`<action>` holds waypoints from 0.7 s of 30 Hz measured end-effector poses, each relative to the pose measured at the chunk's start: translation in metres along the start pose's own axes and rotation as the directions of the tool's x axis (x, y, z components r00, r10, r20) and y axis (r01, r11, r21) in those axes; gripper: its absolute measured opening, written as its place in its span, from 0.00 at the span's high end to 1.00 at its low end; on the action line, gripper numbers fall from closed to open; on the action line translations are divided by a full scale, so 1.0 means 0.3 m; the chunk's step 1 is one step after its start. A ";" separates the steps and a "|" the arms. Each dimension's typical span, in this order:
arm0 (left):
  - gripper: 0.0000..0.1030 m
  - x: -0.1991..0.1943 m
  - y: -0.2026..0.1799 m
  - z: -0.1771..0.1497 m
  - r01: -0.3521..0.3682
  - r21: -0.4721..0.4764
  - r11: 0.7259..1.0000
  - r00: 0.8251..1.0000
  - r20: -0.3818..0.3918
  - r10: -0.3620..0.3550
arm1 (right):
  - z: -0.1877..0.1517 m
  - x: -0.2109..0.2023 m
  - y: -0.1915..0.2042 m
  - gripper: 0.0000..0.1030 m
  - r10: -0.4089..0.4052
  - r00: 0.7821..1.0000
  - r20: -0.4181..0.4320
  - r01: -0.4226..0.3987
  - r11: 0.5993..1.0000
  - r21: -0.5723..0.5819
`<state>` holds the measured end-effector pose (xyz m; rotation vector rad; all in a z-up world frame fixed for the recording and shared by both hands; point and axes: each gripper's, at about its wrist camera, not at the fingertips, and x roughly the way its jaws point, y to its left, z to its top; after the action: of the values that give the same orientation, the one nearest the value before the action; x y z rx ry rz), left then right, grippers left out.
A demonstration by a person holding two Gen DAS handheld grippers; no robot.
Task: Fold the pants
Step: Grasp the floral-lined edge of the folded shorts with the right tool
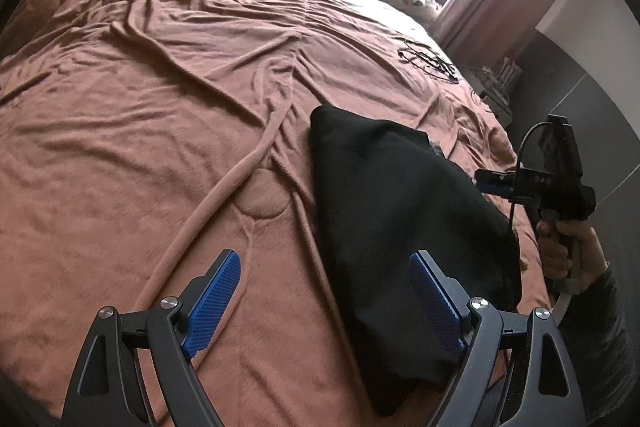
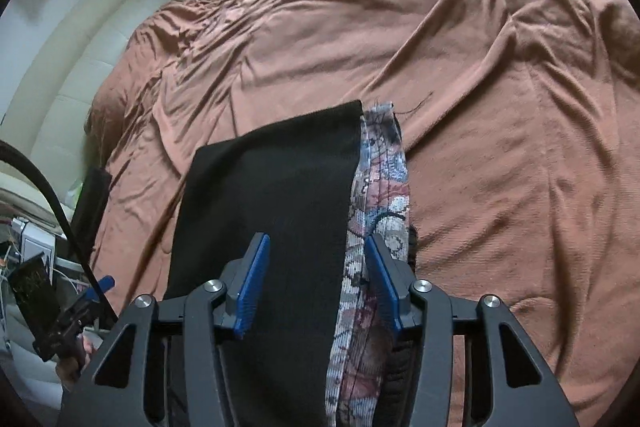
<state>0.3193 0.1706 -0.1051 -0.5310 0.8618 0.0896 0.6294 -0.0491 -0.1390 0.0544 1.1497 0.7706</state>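
Nearby, tangled cables (image 1: 430, 61) on the bedspread (image 1: 160, 107) beyond the pants (image 1: 400, 207).

The left gripper (image 1: 324, 301) is held with its blue fingers (image 1: 216, 301) spread wide apart. The right gripper (image 2: 316, 283) is likewise held parted, gripped from below by the right hand (image 1: 568, 247), nothing being clamped.

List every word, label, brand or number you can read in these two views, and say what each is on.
No text can be read for certain.
Right gripper: small pale marks on its black body, too blurred to read.
Books or boxes beside the bed: spines too small to read.
Black pants, floral patterned fabric, brown bedspread: no lettering.
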 end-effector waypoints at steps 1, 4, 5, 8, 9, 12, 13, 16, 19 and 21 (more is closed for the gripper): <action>0.15 0.007 -0.002 0.004 -0.002 0.002 1.000 1.000 -0.003 0.002 | 0.007 0.007 -0.001 0.54 -0.004 1.000 -0.006 0.004 1.000 0.004; 0.15 0.038 -0.014 0.017 0.002 0.003 1.000 1.000 -0.015 -0.002 | 0.022 0.028 -0.009 0.54 -0.007 1.000 -0.021 0.007 1.000 0.015; 0.15 0.047 -0.016 0.020 0.001 0.003 1.000 1.000 -0.017 -0.001 | 0.028 0.034 -0.012 0.54 -0.011 1.000 -0.024 0.012 1.000 0.019; 0.15 0.072 -0.019 0.021 0.003 -0.003 1.000 1.000 -0.026 -0.003 | 0.036 0.045 -0.007 0.55 -0.006 0.999 -0.037 0.006 1.000 0.018; 0.15 0.080 -0.020 0.021 0.003 -0.005 1.000 1.000 -0.029 -0.003 | 0.039 0.049 -0.006 0.62 -0.011 0.999 -0.045 0.012 1.000 0.016; 0.15 0.107 -0.019 0.015 -0.001 -0.009 1.000 0.999 -0.039 0.000 | 0.042 0.061 0.001 0.77 -0.034 0.998 -0.060 0.035 0.999 0.011; 0.15 0.116 -0.018 0.013 -0.001 -0.011 1.000 0.999 -0.044 0.000 | 0.041 0.059 0.005 0.81 -0.044 0.997 -0.060 0.044 0.999 0.004; 0.15 0.144 -0.016 0.007 -0.002 -0.018 1.000 0.998 -0.064 0.001 | 0.038 0.049 0.023 0.99 -0.087 0.995 -0.041 0.086 0.996 -0.035; 0.15 0.163 -0.022 0.008 -0.002 -0.017 1.000 0.997 -0.073 0.000 | 0.028 0.022 0.048 1.00 -0.099 0.995 -0.004 0.098 0.993 -0.064; 0.15 0.170 -0.025 0.013 0.003 -0.020 1.000 0.997 -0.075 -0.005 | 0.021 -0.006 0.063 1.00 -0.104 0.994 0.017 0.105 0.991 -0.085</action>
<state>0.3577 0.1591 -0.1379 -0.5574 0.9339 0.0751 0.6245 -0.0339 -0.1271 -0.0724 1.0973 0.7243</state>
